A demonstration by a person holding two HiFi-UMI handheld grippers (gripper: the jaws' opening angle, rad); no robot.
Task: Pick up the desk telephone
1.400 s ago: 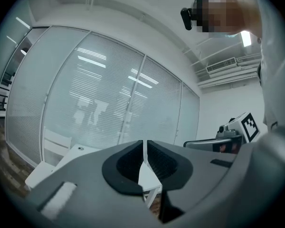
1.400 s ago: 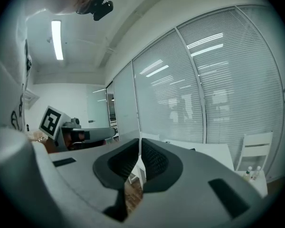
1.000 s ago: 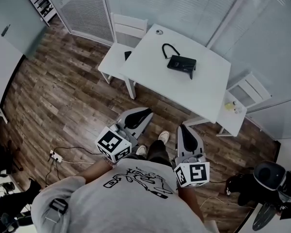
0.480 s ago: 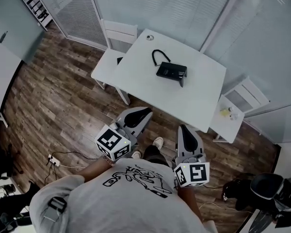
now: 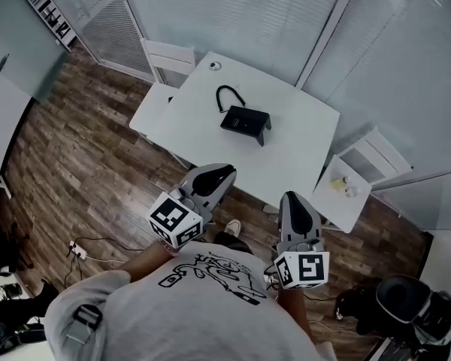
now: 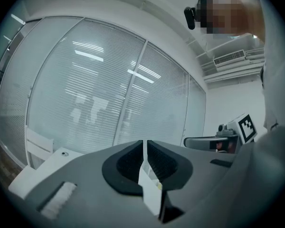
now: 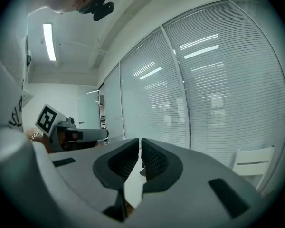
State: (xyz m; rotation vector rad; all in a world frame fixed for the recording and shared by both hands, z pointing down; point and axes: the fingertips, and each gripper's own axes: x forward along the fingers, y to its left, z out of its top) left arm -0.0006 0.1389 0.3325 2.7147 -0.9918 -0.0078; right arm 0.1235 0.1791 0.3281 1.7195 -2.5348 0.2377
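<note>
closer than a second ago: the person has stepped toward the one white table (image 5: 308, 138), whose near edge now lies just ahead of both grippers. one black desk telephone (image 5: 244, 120) sits near the table's middle, with one looped black cord (image 5: 227, 95) behind it and one small round object (image 5: 215, 65) at the far corner. two white chairs flank the table: one chair (image 5: 167, 57) at the picture's left, another chair (image 5: 376, 156) at its right. left gripper (image 5: 224, 173) and right gripper (image 5: 292, 198) both have their jaws pressed together on nothing, well apart from the telephone. each bears one marker cube (image 5: 175, 222); the shirt (image 5: 210, 307) print is unreadable
</note>
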